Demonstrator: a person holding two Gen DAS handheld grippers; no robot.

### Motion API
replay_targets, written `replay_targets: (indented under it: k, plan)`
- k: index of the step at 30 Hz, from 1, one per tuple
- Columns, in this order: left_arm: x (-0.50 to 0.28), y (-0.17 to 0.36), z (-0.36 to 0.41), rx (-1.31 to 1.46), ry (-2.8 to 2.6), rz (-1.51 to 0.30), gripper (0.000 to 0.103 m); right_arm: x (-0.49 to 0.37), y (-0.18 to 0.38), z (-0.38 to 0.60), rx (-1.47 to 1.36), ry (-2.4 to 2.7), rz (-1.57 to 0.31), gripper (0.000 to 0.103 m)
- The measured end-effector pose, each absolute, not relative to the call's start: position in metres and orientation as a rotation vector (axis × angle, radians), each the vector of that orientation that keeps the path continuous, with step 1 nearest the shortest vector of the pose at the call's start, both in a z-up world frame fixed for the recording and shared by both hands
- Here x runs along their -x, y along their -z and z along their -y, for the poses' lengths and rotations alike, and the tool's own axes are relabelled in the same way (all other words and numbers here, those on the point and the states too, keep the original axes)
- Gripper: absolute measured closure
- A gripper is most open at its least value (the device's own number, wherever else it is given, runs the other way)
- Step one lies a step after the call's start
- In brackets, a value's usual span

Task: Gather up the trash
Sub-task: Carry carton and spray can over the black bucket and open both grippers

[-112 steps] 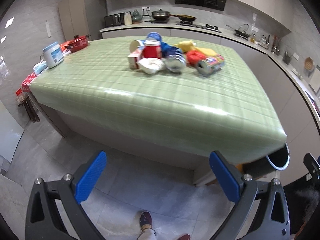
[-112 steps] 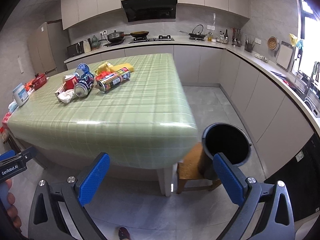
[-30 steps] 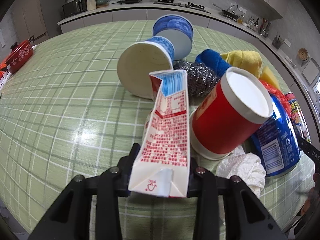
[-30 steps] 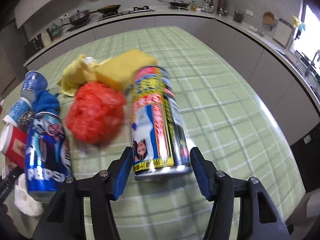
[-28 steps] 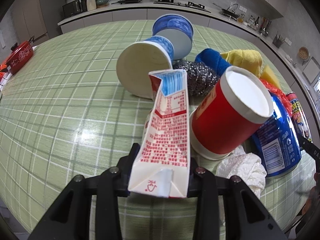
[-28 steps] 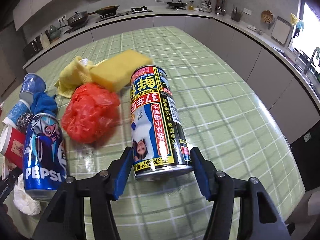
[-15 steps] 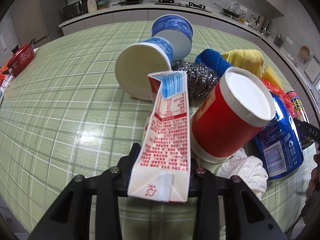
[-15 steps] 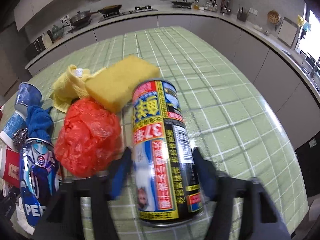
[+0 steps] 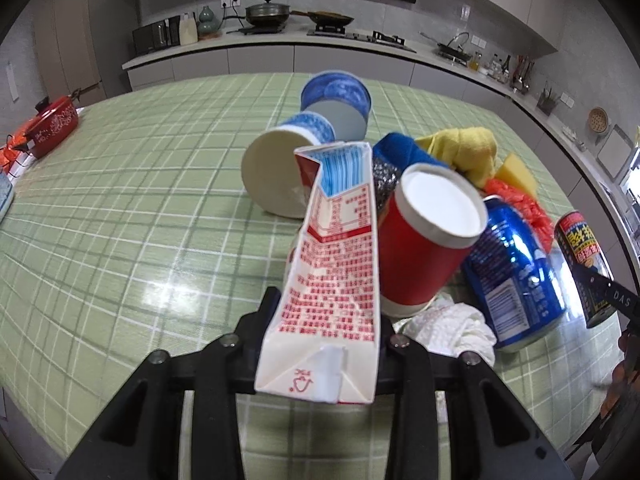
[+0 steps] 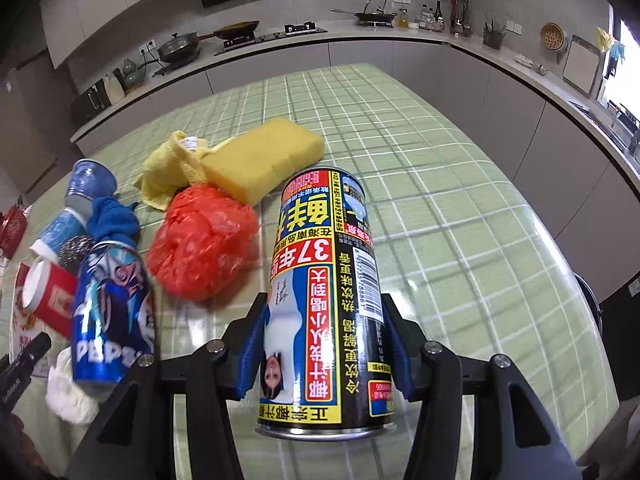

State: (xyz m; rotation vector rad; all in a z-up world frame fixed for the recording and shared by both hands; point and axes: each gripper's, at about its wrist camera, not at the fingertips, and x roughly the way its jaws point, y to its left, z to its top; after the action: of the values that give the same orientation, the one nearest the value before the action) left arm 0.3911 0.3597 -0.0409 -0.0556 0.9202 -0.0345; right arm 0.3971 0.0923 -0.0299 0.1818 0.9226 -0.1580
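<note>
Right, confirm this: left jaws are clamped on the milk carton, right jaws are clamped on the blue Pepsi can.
One slip. The right gripper is clamped on the black and yellow drink can, as the right wrist view shows; the Pepsi can lies free on the table. The left gripper does clamp the milk carton.

left claw [image 9: 324, 344] pads hidden behind milk carton [image 9: 334, 280]

Sponge [image 10: 264, 160] behind bag [image 10: 202, 248], can [image 10: 114, 316] left of it.

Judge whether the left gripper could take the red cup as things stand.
Probably not: the left gripper is shut on the carton. The red cup lies close beside it, but the carton must go first.
</note>
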Motion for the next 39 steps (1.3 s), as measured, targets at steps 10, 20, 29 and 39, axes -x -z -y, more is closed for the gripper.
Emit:
replay_targets:
  k: [10, 20, 29, 39]
  plan:
    - [-0.355, -0.007, -0.318, 0.001, 0.178, -0.798, 0.066, -0.338, -0.005, -0.061, -0.253, 0.166, -0.851, 0.048]
    - [-0.326, -0.006, -0.159, -0.034, 0.407, -0.800, 0.066, -0.273, -0.014, 0.060, -0.309, 0.201, -0.774, 0.048]
    - [-0.286, 0.017, 0.075, -0.006, 0.537, -0.886, 0.066, -0.215, 0.014, 0.270, -0.283, 0.241, -0.834, 0.048]
    - [-0.278, 0.112, 0.219, -0.054, 0.576, -1.113, 0.066, -0.193, 0.080, 0.393, -0.345, 0.274, -0.959, 0.048]
